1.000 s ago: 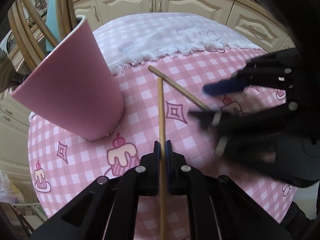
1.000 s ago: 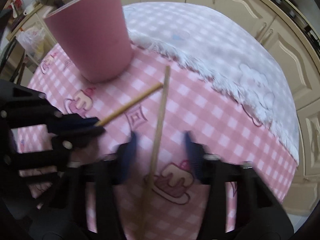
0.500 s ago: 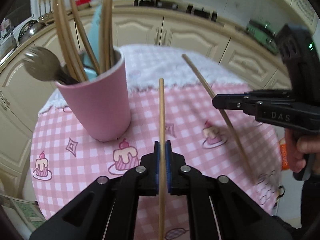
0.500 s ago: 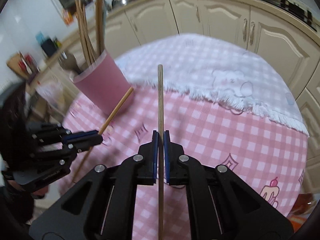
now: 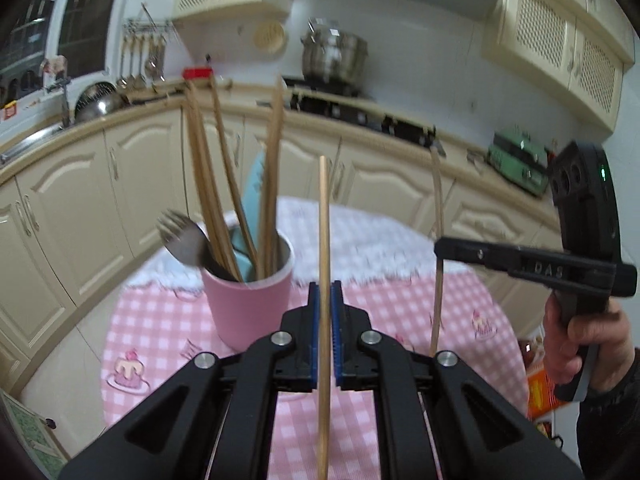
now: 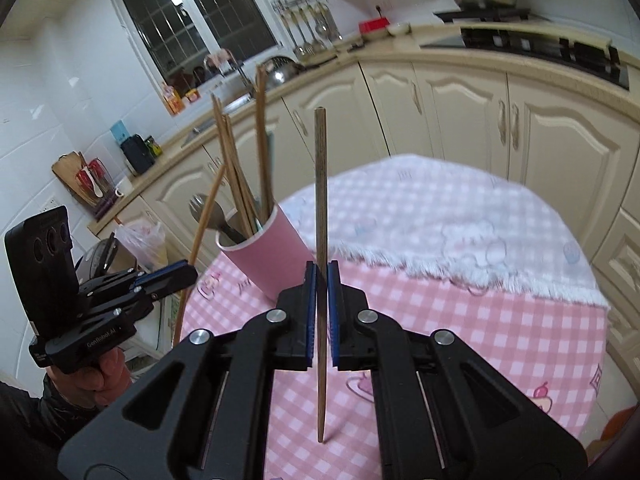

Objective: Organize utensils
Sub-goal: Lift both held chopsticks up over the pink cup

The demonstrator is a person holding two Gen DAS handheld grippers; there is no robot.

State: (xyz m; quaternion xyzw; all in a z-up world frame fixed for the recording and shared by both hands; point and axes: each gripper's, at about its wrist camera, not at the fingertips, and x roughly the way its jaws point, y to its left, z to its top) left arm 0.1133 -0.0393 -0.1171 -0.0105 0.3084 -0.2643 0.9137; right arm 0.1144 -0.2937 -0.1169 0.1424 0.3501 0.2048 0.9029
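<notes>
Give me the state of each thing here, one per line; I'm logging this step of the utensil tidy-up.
left gripper: shut on a chopstick, held clear of the table.
right gripper: shut on a second chopstick, also lifted.
pink cup: upright on the table, holding chopsticks, a metal spoon and a blue utensil.
checked tablecloth: spread flat, a white fringed cloth laid over its far part.

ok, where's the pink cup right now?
The pink cup stands on the checked tablecloth, just left of the left gripper in the left wrist view, with chopsticks and a fork standing in it.
</notes>
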